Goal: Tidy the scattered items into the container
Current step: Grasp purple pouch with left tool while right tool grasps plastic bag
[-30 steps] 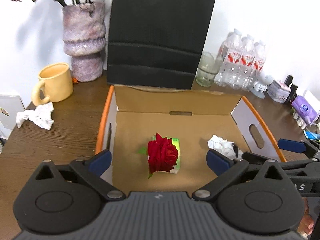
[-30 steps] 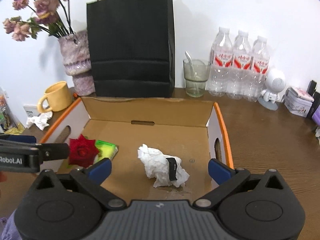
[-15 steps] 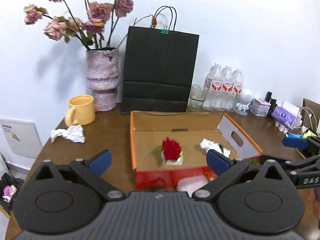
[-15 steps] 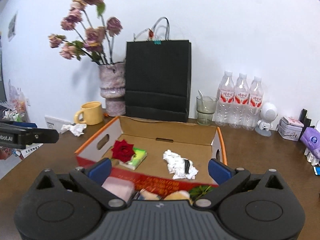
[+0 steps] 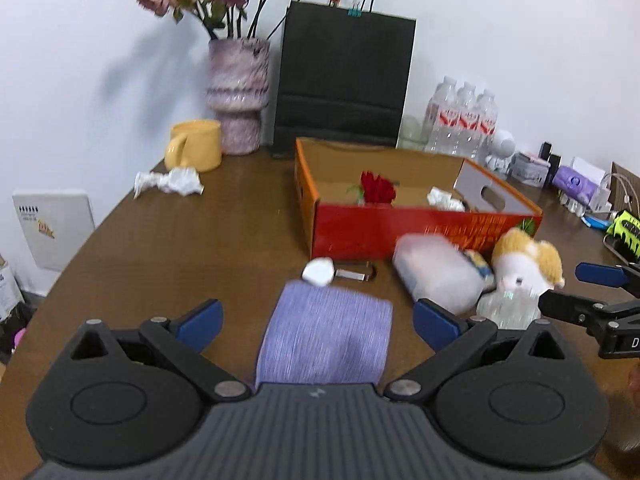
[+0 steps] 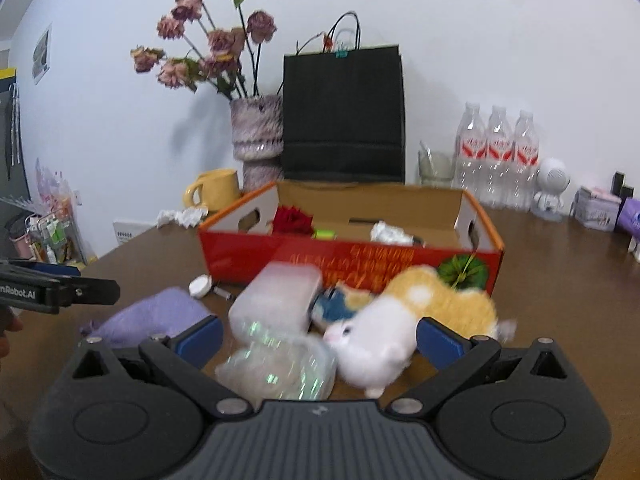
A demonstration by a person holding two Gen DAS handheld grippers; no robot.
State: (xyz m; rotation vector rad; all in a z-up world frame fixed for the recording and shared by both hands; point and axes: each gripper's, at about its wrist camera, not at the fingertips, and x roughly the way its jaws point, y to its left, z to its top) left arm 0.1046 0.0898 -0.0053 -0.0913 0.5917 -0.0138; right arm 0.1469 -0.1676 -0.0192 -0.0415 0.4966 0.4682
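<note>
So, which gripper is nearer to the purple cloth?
Left. The left gripper hovers open right over the purple cloth; the right gripper is off to its right, above the plush cat.

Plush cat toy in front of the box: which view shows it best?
The right wrist view: the plush cat toy lies whole and central before the red box, though motion-blurred. The left wrist view shows it smaller, near the right edge.

Box (image 5: 400, 232): red front, orange rims. Rose (image 5: 377, 188): red. Cloth (image 5: 326, 340): lilac, finely ribbed. Plush (image 6: 404, 320): white and orange. Mug (image 5: 196, 151): yellow. Bag (image 5: 344, 80): black. Vase (image 5: 238, 92): mottled purple-white.
</note>
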